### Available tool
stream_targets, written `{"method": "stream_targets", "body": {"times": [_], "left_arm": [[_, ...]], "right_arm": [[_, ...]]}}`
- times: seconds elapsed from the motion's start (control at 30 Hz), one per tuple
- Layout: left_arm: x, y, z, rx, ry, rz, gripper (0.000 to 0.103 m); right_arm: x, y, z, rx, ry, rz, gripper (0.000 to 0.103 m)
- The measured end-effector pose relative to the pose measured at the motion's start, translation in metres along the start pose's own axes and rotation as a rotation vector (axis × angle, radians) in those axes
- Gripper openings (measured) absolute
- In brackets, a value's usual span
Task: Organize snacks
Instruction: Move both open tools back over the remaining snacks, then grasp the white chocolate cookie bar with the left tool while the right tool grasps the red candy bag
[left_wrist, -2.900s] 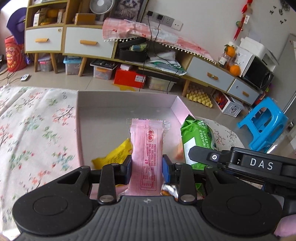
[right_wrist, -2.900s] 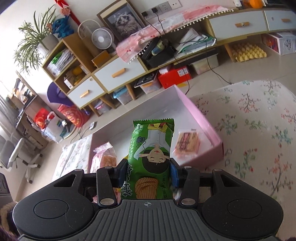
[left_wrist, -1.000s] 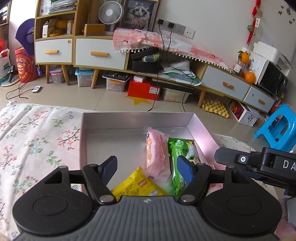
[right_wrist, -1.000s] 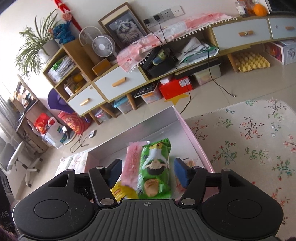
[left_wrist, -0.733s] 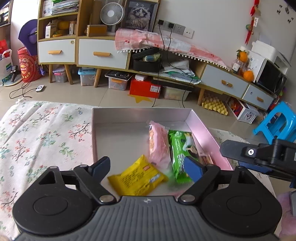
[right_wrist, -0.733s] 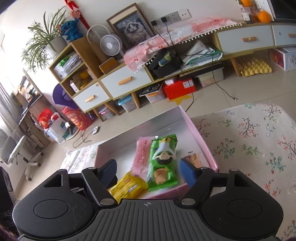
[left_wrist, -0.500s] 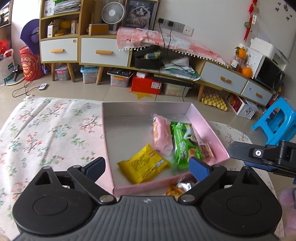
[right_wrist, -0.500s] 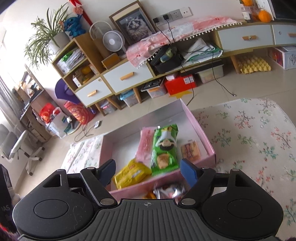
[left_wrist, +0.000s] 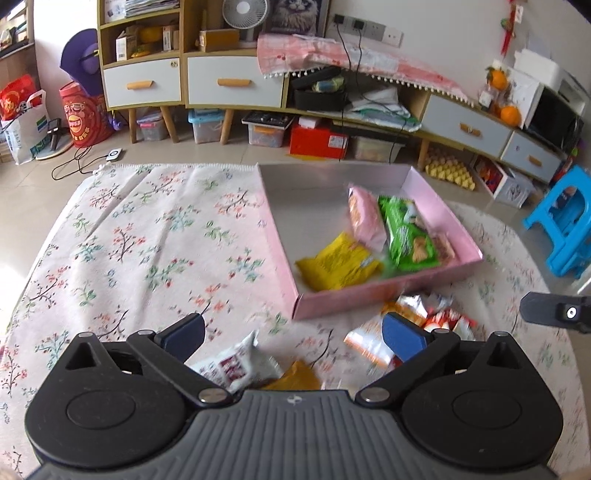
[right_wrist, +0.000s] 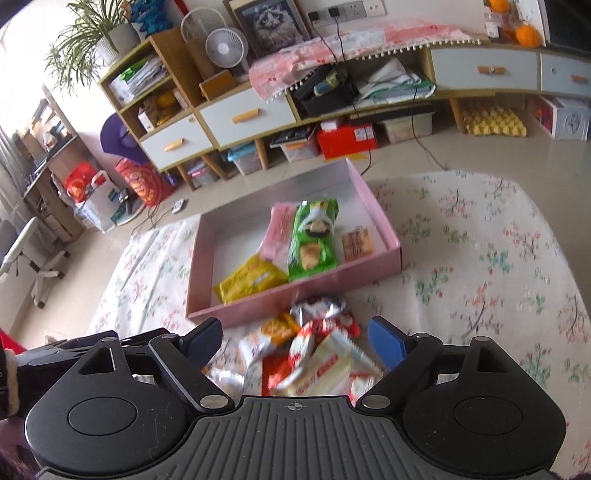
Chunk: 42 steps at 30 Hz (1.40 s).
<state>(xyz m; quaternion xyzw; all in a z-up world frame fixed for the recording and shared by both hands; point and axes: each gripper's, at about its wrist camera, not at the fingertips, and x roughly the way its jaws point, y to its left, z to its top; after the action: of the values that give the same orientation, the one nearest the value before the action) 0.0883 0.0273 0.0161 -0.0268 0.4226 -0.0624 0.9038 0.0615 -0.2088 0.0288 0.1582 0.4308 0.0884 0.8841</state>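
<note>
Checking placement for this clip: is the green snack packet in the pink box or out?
In. The green snack packet lies flat inside the pink box, between a pink packet and a small orange one.

Bright daylight from my left, soft shadows; fisheye bends the edges; loose snacks (right_wrist: 317, 354) near my jaws smear with motion blur

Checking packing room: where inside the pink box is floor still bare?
The pink box is bare along its left wall and far end, behind the yellow packet. Its right side is crowded: pink packet, green packet, small brown packet.
</note>
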Motion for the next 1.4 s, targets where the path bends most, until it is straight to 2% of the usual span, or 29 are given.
{"method": "stream_targets", "body": {"times": [0.1, 0.3, 0.57, 0.7, 0.9, 0.97, 1.1, 1.17, 1.4], "left_arm": [[0.000, 0.008, -0.010, 0.011, -0.012, -0.007, 0.103], [0.002, 0.018, -0.021, 0.087, 0.005, 0.020, 0.102], [0.012, 0.037, -0.026, 0.105, 0.040, 0.060, 0.102], [0.019, 0.046, -0.027, 0.135, 0.075, 0.053, 0.099], [0.028, 0.057, -0.029, 0.169, 0.132, 0.015, 0.087], [0.030, 0.061, -0.030, 0.164, 0.155, 0.007, 0.079], [0.030, 0.066, -0.029, 0.127, 0.178, -0.028, 0.075], [0.029, 0.067, -0.029, 0.109, 0.182, -0.037, 0.065], [0.029, 0.073, -0.024, 0.048, 0.173, -0.041, 0.044]], "right_arm": [[-0.001, -0.003, -0.011, 0.003, 0.013, 0.003, 0.090], [0.000, -0.009, -0.027, -0.011, 0.048, -0.045, 0.090], [0.004, -0.015, -0.040, -0.058, 0.081, -0.068, 0.091], [0.010, -0.019, -0.041, -0.039, 0.110, -0.072, 0.091], [0.021, -0.033, -0.039, 0.044, 0.161, -0.085, 0.091], [0.023, -0.037, -0.038, 0.060, 0.170, -0.095, 0.091], [0.027, -0.043, -0.038, 0.080, 0.179, -0.108, 0.091], [0.029, -0.044, -0.036, 0.083, 0.181, -0.116, 0.091], [0.034, -0.049, -0.036, 0.106, 0.192, -0.116, 0.091]]}}
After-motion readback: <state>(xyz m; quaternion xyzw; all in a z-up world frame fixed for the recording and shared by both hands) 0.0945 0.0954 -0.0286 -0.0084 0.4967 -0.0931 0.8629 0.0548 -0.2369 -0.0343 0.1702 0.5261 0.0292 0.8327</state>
